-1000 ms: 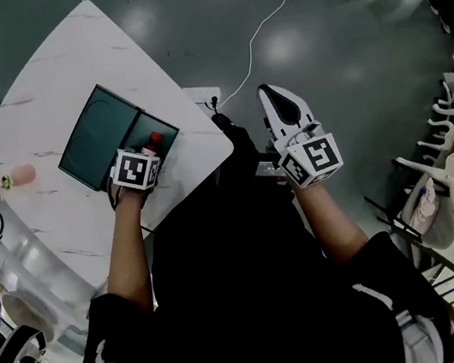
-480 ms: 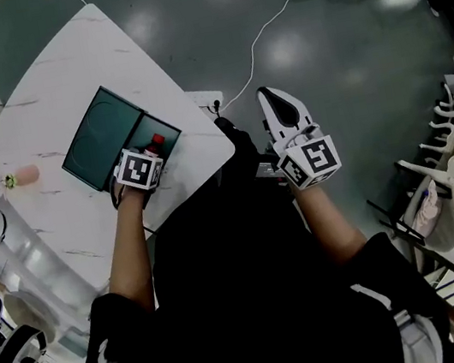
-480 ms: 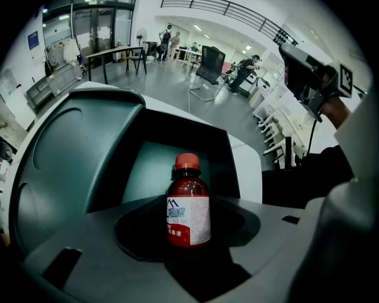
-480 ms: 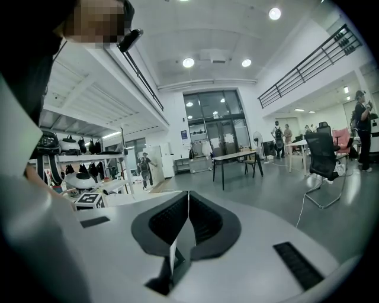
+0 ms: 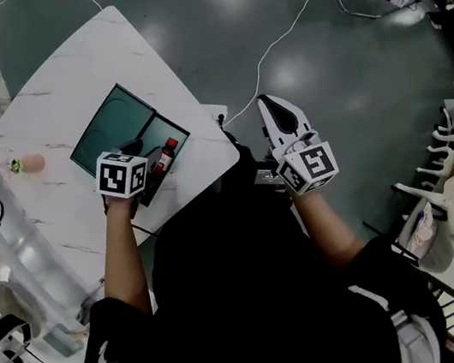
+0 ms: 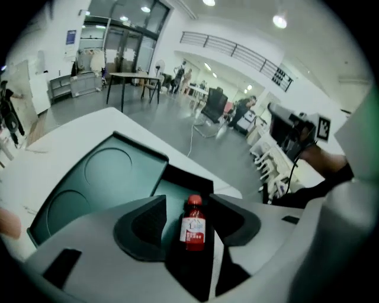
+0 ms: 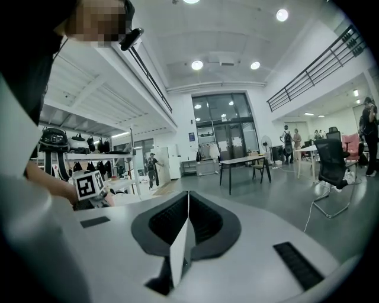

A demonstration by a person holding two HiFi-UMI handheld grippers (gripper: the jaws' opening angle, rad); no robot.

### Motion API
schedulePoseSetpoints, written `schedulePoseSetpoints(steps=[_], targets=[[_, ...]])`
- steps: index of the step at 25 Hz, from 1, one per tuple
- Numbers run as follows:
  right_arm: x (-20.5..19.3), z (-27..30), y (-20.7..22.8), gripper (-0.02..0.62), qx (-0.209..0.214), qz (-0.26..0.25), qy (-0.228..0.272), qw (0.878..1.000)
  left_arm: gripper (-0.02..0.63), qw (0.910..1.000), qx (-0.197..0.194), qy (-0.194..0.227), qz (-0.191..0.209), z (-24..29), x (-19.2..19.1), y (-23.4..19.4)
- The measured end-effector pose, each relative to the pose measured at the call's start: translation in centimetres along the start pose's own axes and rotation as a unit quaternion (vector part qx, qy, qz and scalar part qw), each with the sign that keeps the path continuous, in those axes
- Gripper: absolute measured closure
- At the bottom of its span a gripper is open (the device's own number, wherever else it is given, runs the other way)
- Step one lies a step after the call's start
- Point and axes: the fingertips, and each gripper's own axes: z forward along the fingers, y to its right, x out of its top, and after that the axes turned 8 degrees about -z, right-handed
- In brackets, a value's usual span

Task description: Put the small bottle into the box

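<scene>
Black-padded fingers [image 6: 145, 228] of the left gripper [image 5: 152, 161] stand apart. The bottle [image 6: 193, 228] sits between them with a gap on each side, so they seem to grip nothing. Its long axis runs along the fingers, red cap pointing far. It appears to lie in the dark near-right half of the open box [image 5: 116, 122] on the table [image 5: 48, 103]; this hand is by far the nearer. The right gripper [image 7: 188, 222] hangs well off to the right over the floor, fingers pressed together, empty.
</scene>
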Motion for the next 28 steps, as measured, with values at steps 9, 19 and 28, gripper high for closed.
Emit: schedulePoseSetpoints(steps=[9, 19, 28], targets=[[3.9, 1.5, -4.9, 0.561, 0.067, -0.038, 0.048, 0.996, 0.489, 0.9455, -0.094, 0.310, -0.028, -13.3, 6.9, 3.9], [8.0, 1.6, -10.5, 0.562, 0.159, -0.046, 0.098, 0.981, 0.591, 0.8649, -0.032, 0.501, 0.004, -23.9, 5.5, 6.4], [8.8, 2.0, -11.8, 0.562, 0.238, -0.060, 0.111, 0.963, 0.591, 0.7737, 0.103, 0.625, -0.018, -29.3, 2.1, 8.5]])
